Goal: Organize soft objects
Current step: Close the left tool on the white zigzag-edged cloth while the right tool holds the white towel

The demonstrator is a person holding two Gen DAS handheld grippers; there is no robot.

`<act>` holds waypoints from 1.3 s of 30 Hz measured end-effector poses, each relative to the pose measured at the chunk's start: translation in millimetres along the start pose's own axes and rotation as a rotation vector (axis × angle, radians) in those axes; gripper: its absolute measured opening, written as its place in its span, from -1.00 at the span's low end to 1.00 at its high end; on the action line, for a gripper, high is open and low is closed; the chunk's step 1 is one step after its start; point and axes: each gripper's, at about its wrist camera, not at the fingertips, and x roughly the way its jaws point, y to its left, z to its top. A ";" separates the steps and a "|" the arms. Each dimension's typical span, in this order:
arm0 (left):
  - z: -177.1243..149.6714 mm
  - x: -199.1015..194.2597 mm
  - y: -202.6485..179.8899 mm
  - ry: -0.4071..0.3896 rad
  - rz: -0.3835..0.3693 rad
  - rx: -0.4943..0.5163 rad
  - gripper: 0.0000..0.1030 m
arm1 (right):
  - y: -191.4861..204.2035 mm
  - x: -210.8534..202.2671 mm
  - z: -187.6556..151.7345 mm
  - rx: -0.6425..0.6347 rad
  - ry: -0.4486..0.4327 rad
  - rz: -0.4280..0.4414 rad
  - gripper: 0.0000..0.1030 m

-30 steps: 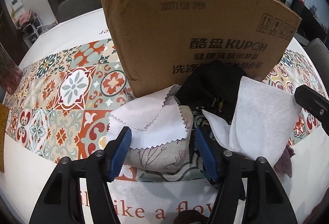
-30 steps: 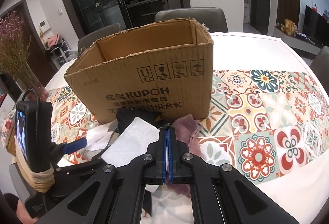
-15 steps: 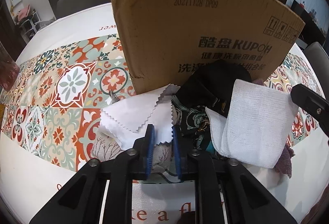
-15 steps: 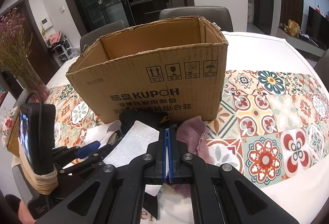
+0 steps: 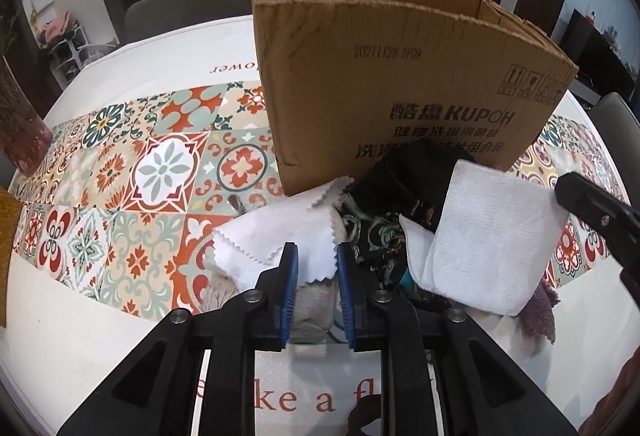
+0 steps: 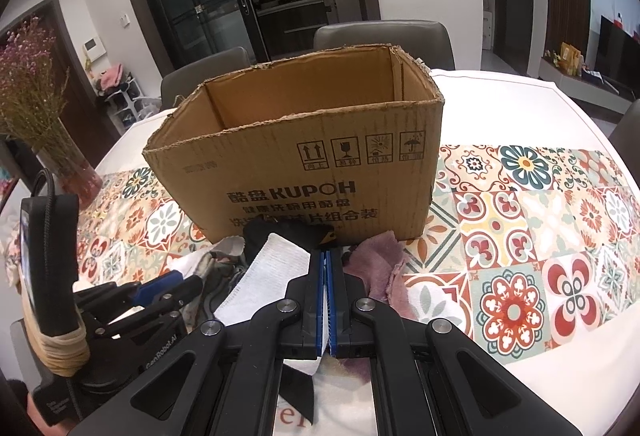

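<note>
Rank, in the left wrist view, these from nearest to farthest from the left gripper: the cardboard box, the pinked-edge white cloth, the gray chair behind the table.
1. Pinked-edge white cloth: its edge lies between the left gripper fingers.
2. Cardboard box: ahead, behind the cloth pile.
3. Gray chair: far left, beyond the table.

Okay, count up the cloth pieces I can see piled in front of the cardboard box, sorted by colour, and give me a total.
White: 2, the zigzag-edged cloth and the ribbed white towel
Black or dark patterned: 1, the dark cloth
Purple: 1, the purple rag
Beige floral: 1, the floral fabric, between the left gripper fingers
Total: 5 visible; more may be buried.
</note>
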 end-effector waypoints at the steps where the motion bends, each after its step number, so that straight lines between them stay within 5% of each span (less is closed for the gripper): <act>1: -0.9 0.4 -0.1 0.004 0.001 0.001 -0.59 | 0.4 -1.2 -0.4 0.000 -0.002 0.000 -0.95; 9: -9.3 2.1 -2.8 0.024 -0.010 0.005 -0.59 | 0.1 -5.2 -1.8 -0.001 -0.006 0.000 -0.95; 13: -10.5 1.4 -4.4 0.023 0.005 0.017 -0.38 | -0.1 -4.9 -2.3 -0.002 -0.005 0.000 -0.95; 21: -6.6 10.0 2.6 0.020 0.026 0.014 -0.29 | 3.6 6.4 -1.2 -0.008 0.016 0.003 -0.95; 31: 12.6 45.7 7.0 0.055 0.016 0.019 -0.20 | 11.1 35.4 7.0 -0.013 0.046 0.006 -0.95; 36: 17.1 59.9 6.6 0.061 0.015 0.024 -0.20 | 7.9 49.4 8.5 -0.004 0.069 -0.004 -0.95; 39: 18.5 66.7 7.2 0.065 0.005 0.020 -0.47 | 5.4 56.1 9.0 0.000 0.081 -0.006 -0.95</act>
